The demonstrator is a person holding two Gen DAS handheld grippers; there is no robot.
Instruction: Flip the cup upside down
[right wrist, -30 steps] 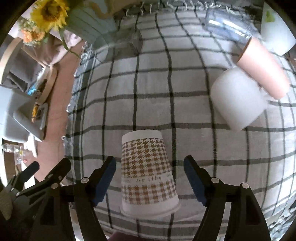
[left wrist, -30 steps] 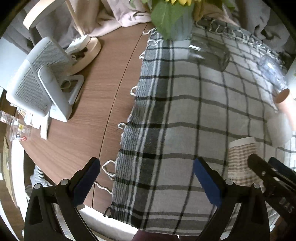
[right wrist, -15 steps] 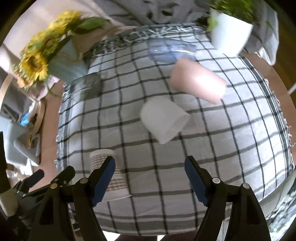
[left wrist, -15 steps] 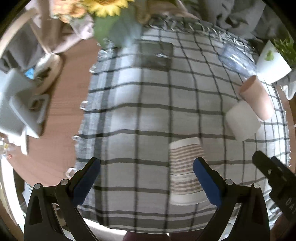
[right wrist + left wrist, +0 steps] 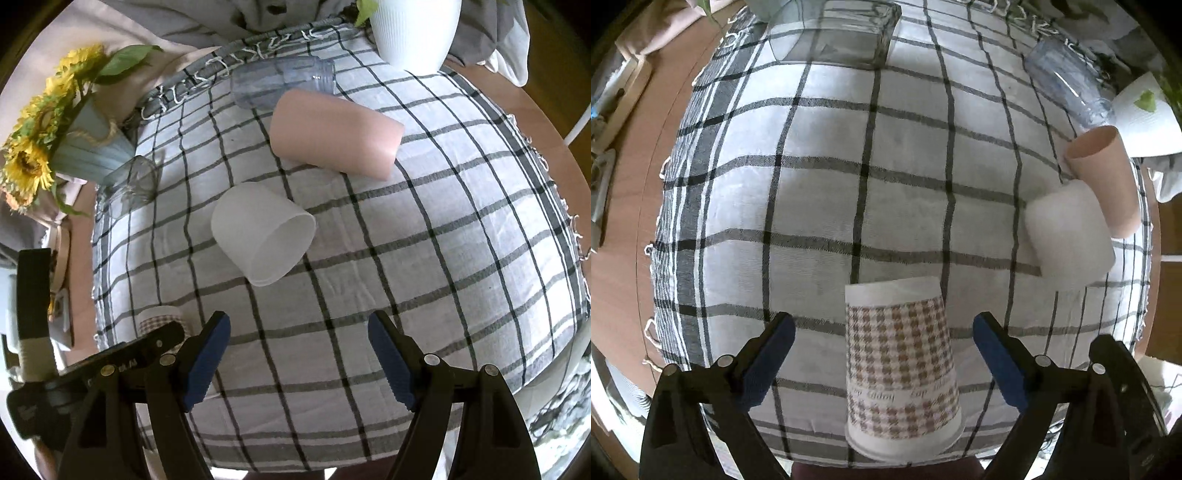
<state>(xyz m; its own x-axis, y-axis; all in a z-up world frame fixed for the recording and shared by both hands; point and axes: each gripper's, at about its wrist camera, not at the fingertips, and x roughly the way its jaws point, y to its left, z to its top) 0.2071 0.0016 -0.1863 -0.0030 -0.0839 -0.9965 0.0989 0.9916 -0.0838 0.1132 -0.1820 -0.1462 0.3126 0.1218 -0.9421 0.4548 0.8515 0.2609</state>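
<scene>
A brown houndstooth paper cup stands upside down on the checked cloth, near its front edge. My left gripper is open with the cup between its fingers, not touching it. The cup's top peeks out at the lower left of the right wrist view. My right gripper is open and empty over bare cloth. A frosted white cup lies on its side ahead of it, with a pink cup and a clear plastic cup on their sides behind.
A clear glass lies at the cloth's left edge beside a blue vase of sunflowers. A white plant pot stands at the back right. The wooden table shows left of the cloth.
My left gripper has swung right and closed in so the houndstooth cup now stands between its open fingers. My right gripper has moved right, away from that cup.
</scene>
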